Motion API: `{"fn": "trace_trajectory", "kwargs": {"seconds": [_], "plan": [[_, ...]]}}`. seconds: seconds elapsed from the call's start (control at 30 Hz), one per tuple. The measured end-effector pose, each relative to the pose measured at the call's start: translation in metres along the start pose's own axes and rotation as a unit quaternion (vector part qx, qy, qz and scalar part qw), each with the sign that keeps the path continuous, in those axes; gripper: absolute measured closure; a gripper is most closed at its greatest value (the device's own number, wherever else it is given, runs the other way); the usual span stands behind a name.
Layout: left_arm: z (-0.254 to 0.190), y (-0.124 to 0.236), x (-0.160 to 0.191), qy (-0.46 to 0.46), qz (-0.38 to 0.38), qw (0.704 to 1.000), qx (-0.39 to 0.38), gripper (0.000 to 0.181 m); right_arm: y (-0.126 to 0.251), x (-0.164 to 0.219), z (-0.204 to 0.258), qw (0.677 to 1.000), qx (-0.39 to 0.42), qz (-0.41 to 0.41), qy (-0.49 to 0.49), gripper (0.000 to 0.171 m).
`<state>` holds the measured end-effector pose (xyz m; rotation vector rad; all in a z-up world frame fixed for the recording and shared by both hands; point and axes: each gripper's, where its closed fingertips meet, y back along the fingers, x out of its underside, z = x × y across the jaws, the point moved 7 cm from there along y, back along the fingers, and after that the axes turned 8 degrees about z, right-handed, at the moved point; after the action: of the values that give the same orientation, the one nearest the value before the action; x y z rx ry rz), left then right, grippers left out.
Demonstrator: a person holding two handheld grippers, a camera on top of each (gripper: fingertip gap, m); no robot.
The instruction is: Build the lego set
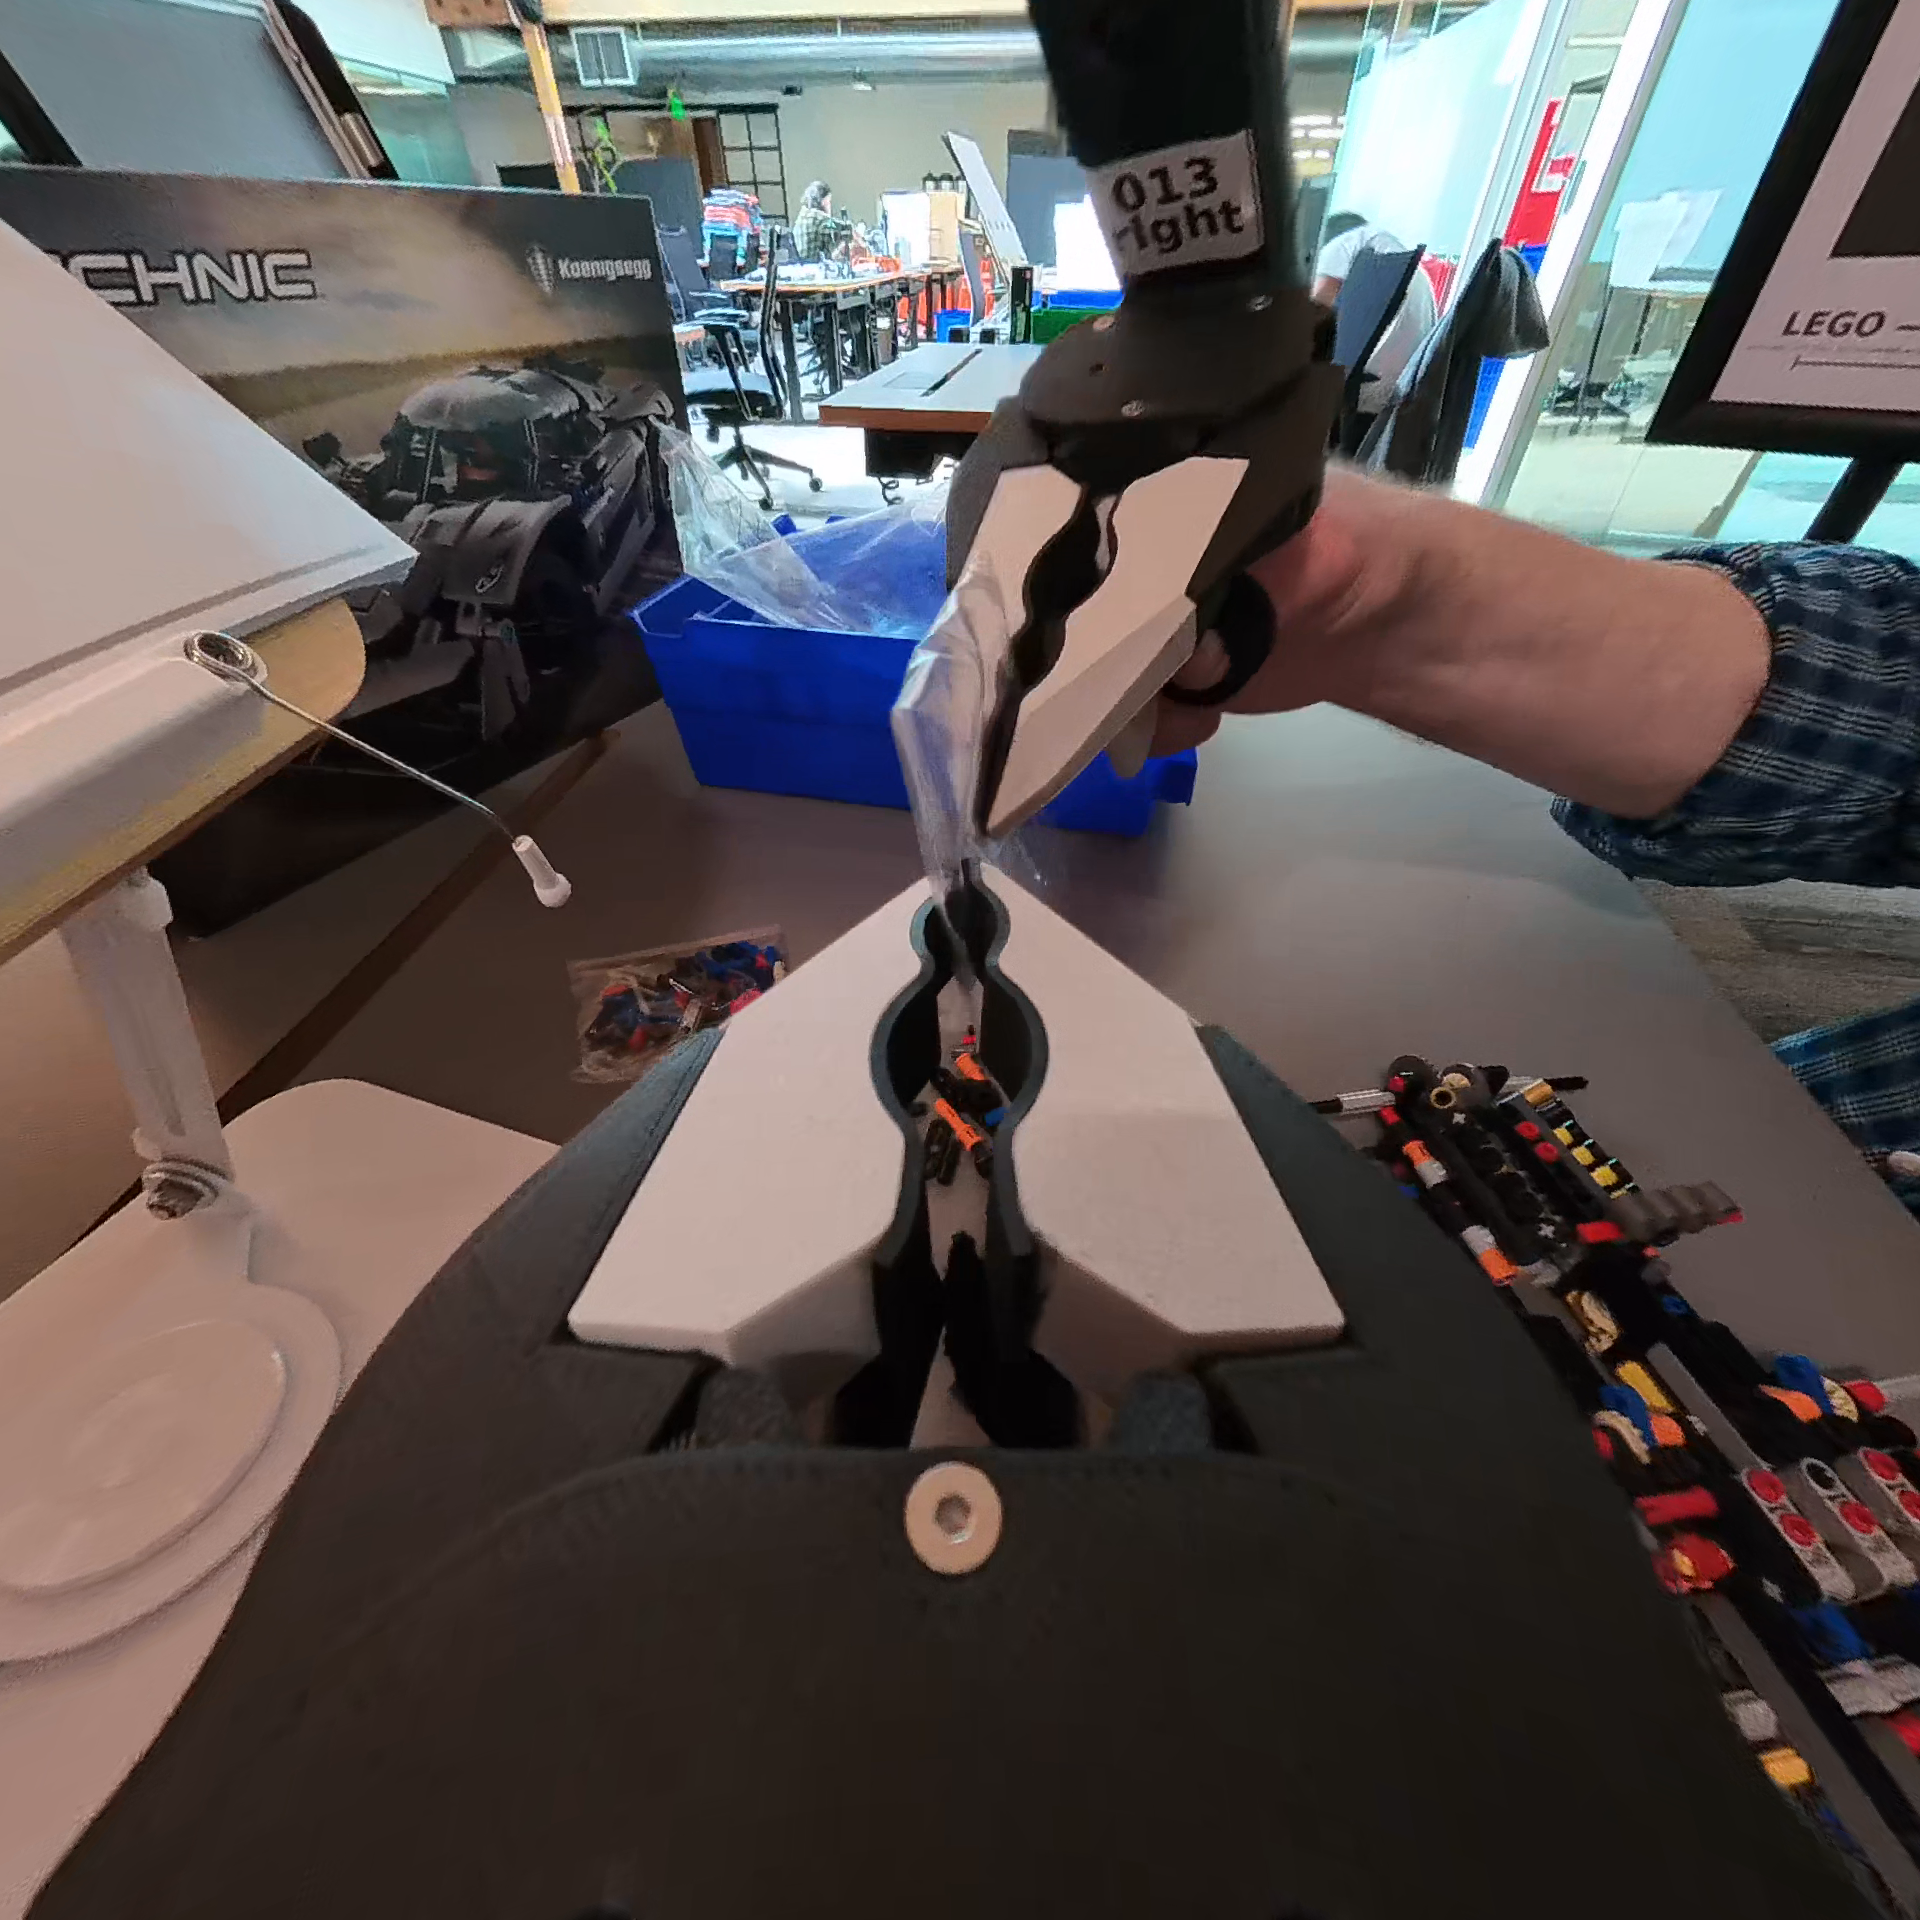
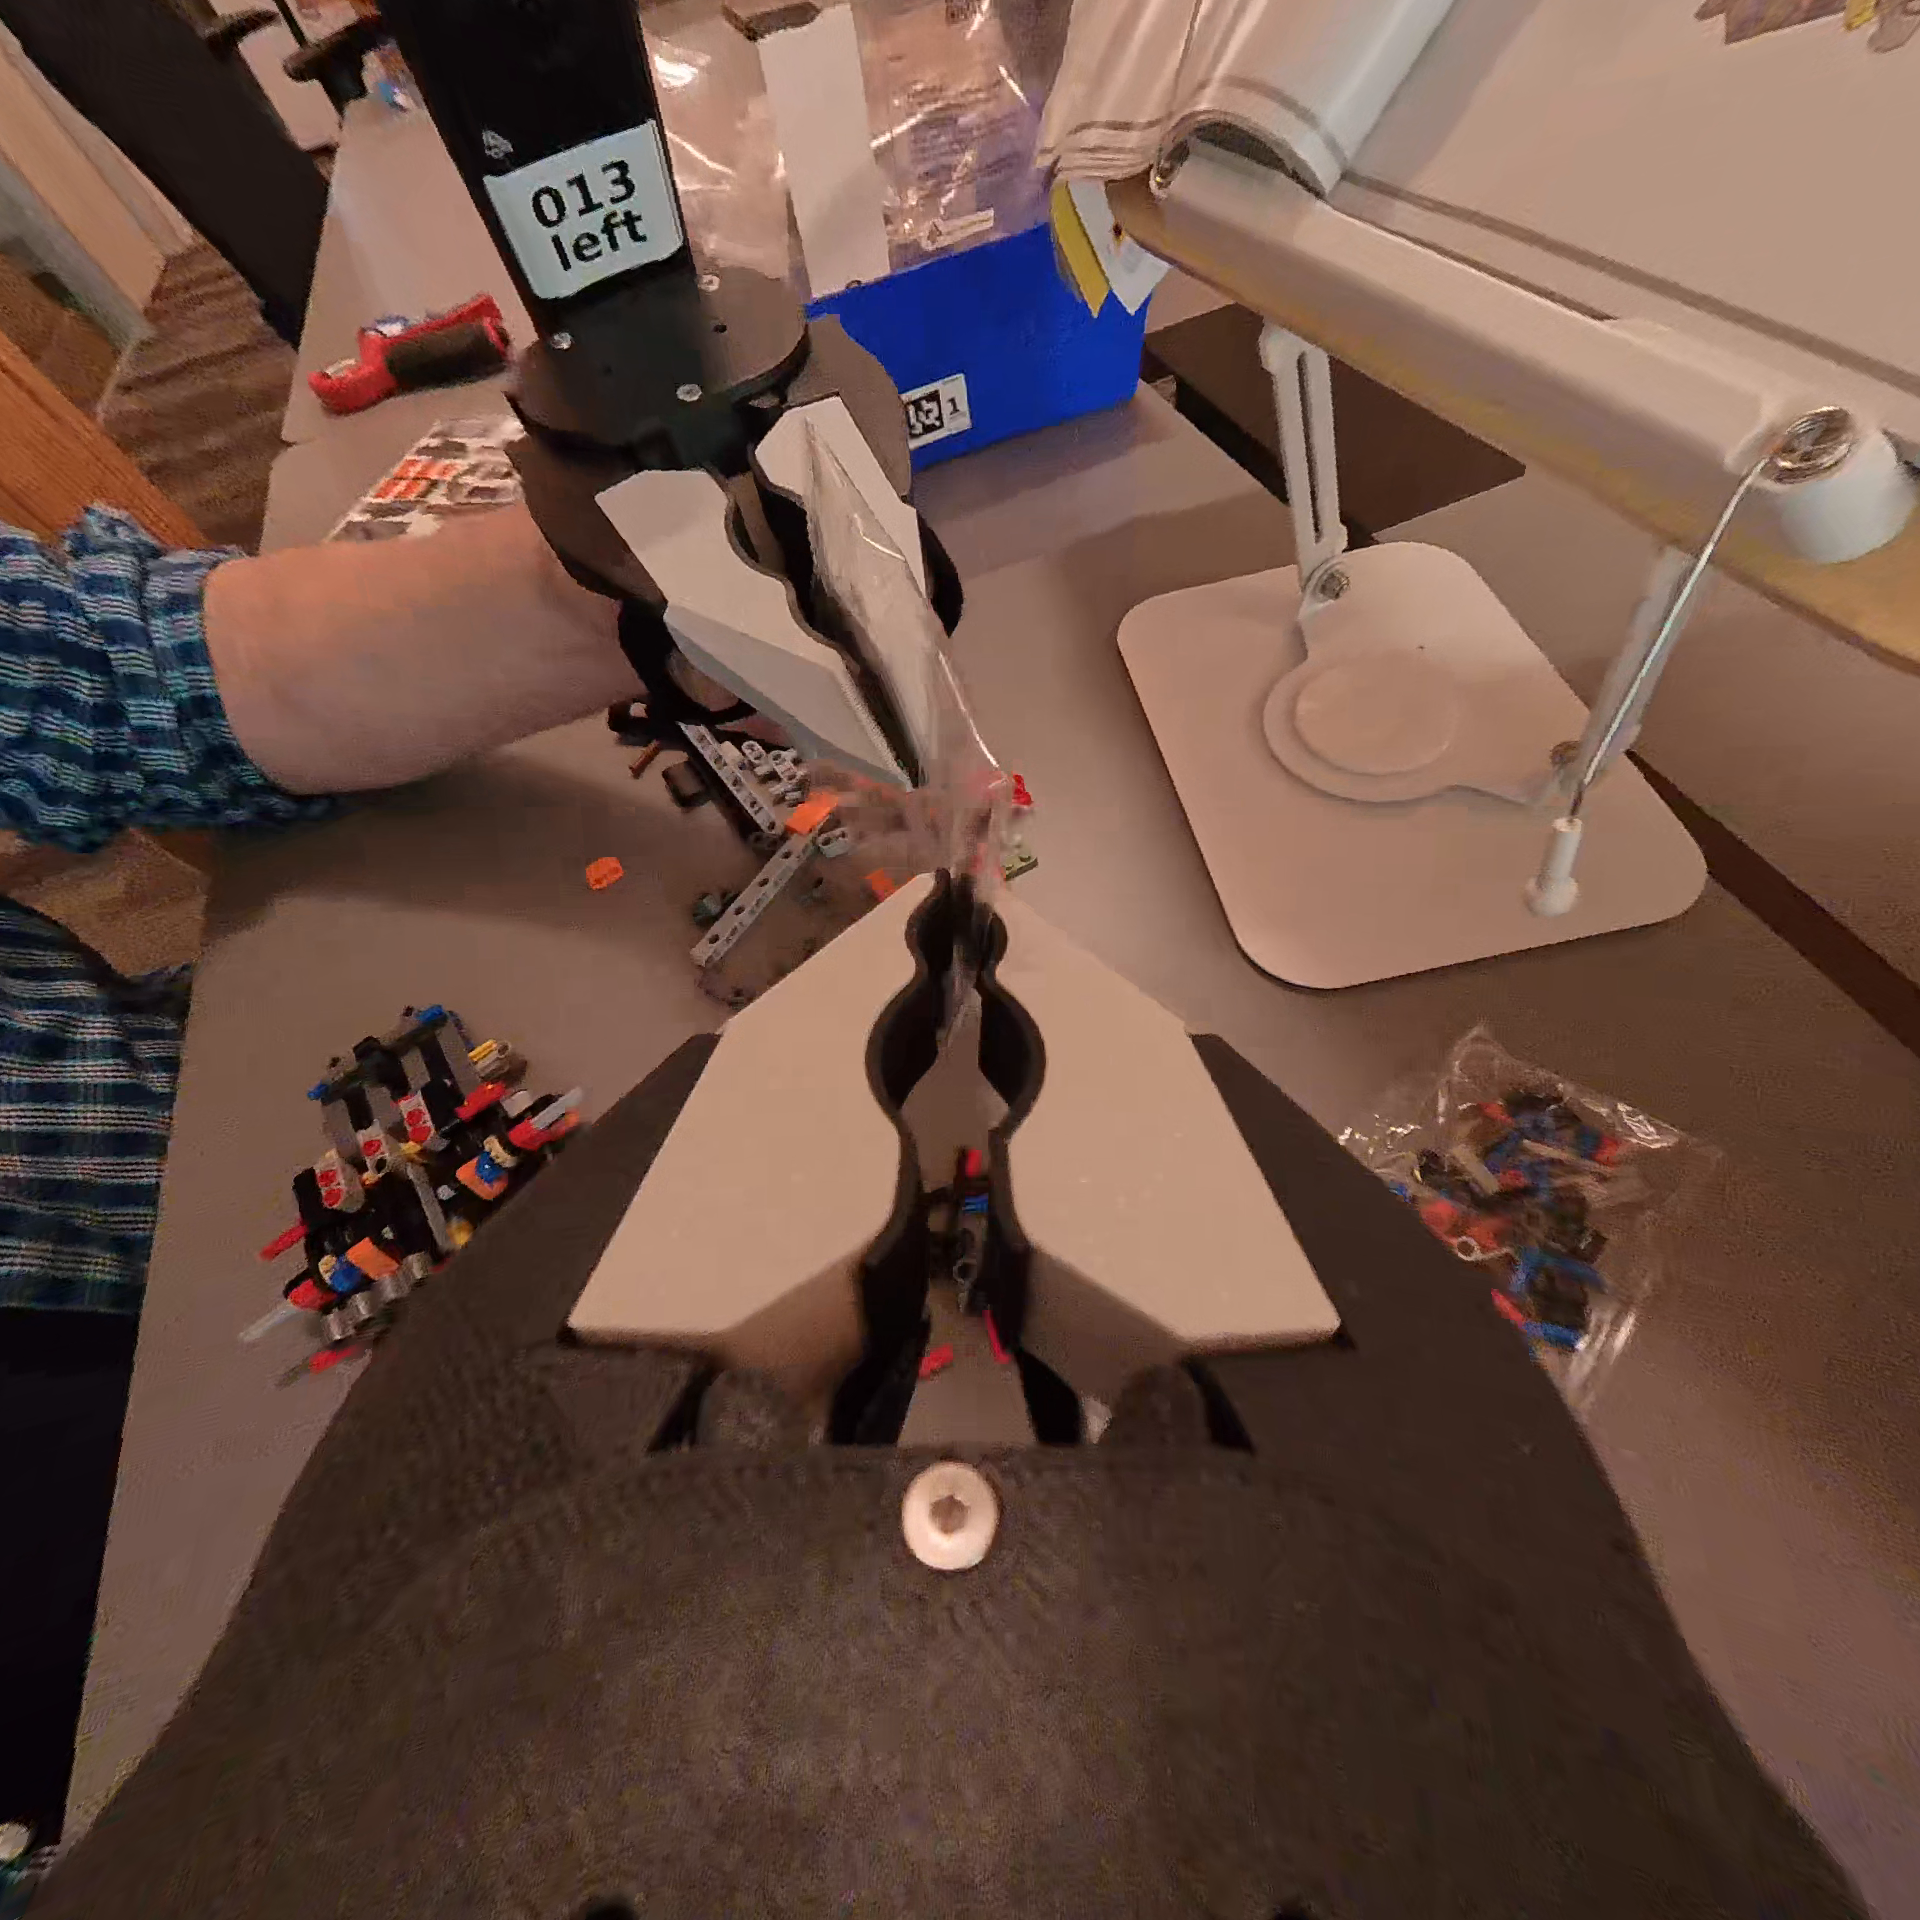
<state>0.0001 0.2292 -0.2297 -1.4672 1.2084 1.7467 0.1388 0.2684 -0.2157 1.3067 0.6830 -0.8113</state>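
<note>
A clear plastic bag (image 1: 935, 717) of small lego parts is stretched between my two grippers above the grey table (image 1: 1351, 935). My left gripper (image 1: 961, 906) is shut on one edge of the bag. My right gripper (image 1: 987, 826) comes down from above and is shut on the other edge. In the right wrist view my right gripper (image 2: 961, 896) pinches the blurred bag (image 2: 940, 821), and my left gripper (image 2: 914, 774) holds it from the far side. Small orange and black parts (image 1: 961, 1117) show through the gap behind my left fingers.
A blue bin (image 1: 790, 686) with plastic wrap stands behind. A sealed bag of parts (image 2: 1517, 1195) lies at the right. A partly built assembly (image 2: 405, 1174) and loose grey beams (image 2: 748, 831) lie on the table. A white stand base (image 2: 1403, 748) and the set's box (image 1: 416, 416) are nearby. My left and right fingertips are right by each other. The partly built assembly (image 2: 405, 1174) is about 25 cm from both grippers' fingertips. It turns up in the left wrist view (image 1: 1777, 1448) as well.
</note>
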Motion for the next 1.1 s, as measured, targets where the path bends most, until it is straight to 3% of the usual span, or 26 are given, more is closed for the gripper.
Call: {"fn": "trace_trajectory", "kwargs": {"seconds": [0.03, 0.1, 0.2, 0.27, 0.33, 0.4, 0.57, 0.67, 0.87, 1.03, 1.07, 1.1], "plan": [[0.0, -0.002, 0.001, 0.001, 0.0, 1.0, -0.001, 0.181, 0.0, 0.001, -0.001, 1.0, 0.017, 0.006, 0.005, 0.171], [0.0, -0.005, 0.005, 0.005, 0.008, 1.0, 0.006, 0.181, -0.002, 0.001, -0.002, 0.999, 0.031, 0.022, -0.001, 0.152], [-0.001, -0.01, 0.01, 0.007, 0.012, 1.0, 0.011, 0.181, -0.006, 0.007, 0.001, 0.996, 0.043, 0.067, 0.027, 0.171], [-0.001, -0.011, 0.01, 0.01, 0.007, 1.0, 0.013, 0.181, -0.004, 0.007, 0.001, 0.996, 0.048, 0.068, 0.028, 0.171], [-0.002, -0.01, 0.008, 0.009, 0.004, 1.0, 0.019, 0.181, -0.004, 0.004, 0.003, 0.998, 0.043, 0.051, 0.018, 0.153], [-0.004, -0.01, 0.006, 0.008, 0.0, 1.0, 0.027, 0.181, -0.003, 0.003, 0.009, 0.998, 0.038, 0.043, 0.032, 0.171], [-0.009, -0.008, -0.002, 0.012, -0.01, 0.999, 0.028, 0.177, 0.01, 0.0, 0.02, 0.997, 0.061, 0.039, 0.036, 0.171], [-0.008, 0.002, -0.013, 0.003, -0.027, 1.0, 0.013, 0.161, 0.044, -0.004, 0.025, 0.993, 0.108, 0.027, 0.041, 0.171], [-0.001, 0.026, -0.029, 0.002, -0.054, 0.998, -0.012, 0.167, 0.172, -0.002, 0.009, 0.965, 0.261, -0.014, -0.009, 0.171], [0.003, 0.035, -0.034, -0.006, -0.054, 0.998, -0.031, 0.169, 0.24, 0.023, -0.009, 0.877, 0.475, 0.07, 0.01, 0.171], [0.003, 0.036, -0.034, -0.009, -0.052, 0.998, -0.035, 0.169, 0.241, 0.032, -0.013, 0.866, 0.489, 0.102, 0.013, 0.163], [0.003, 0.037, -0.035, -0.012, -0.05, 0.998, -0.039, 0.169, 0.239, 0.045, -0.019, 0.853, 0.499, 0.154, -0.001, 0.141]]}}
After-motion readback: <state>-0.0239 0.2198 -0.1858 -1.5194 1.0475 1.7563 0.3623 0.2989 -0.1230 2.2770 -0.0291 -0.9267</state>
